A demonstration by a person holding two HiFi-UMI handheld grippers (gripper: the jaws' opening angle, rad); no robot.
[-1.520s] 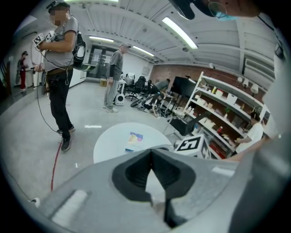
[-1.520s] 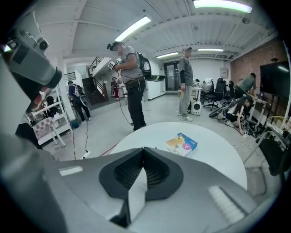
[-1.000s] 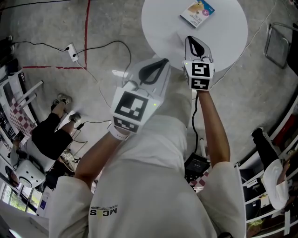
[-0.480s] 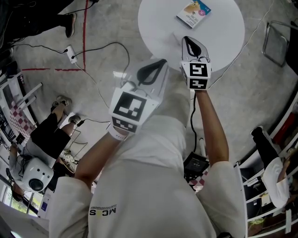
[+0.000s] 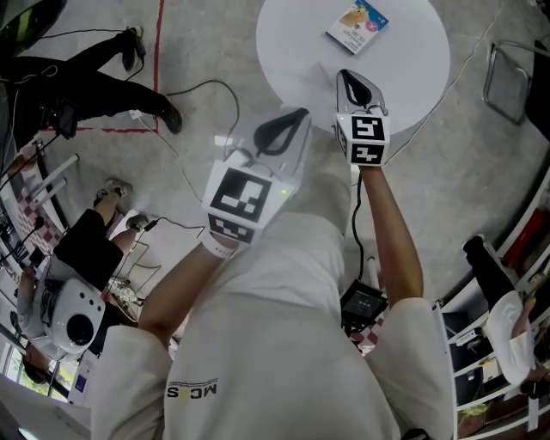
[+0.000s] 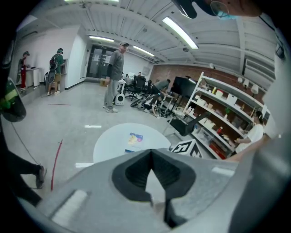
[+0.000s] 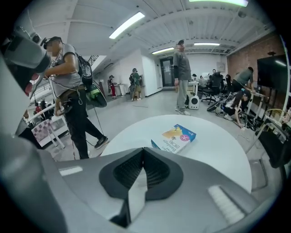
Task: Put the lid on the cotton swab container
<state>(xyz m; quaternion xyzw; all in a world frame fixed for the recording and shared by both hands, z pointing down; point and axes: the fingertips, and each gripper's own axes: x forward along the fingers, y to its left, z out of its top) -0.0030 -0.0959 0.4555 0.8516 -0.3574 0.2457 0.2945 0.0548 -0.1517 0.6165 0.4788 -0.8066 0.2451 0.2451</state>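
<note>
Both grippers clenched shut, nothing between the jaws.
Left gripper (image 5: 299, 112) and right gripper (image 5: 343, 74) hover at near edge of round table (image 5: 412, 64); cotton swab box (image 5: 357, 24) lies flat, far side.

We see a round white table (image 5: 412, 64) standing on the grey floor (image 5: 215, 43). One flat box (image 5: 356, 25) with a blue-and-white printed face lies on it, near the far edge.

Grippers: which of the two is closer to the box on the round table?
The right gripper: its tip reaches over the table toward the box; the left gripper is farther back.
</note>
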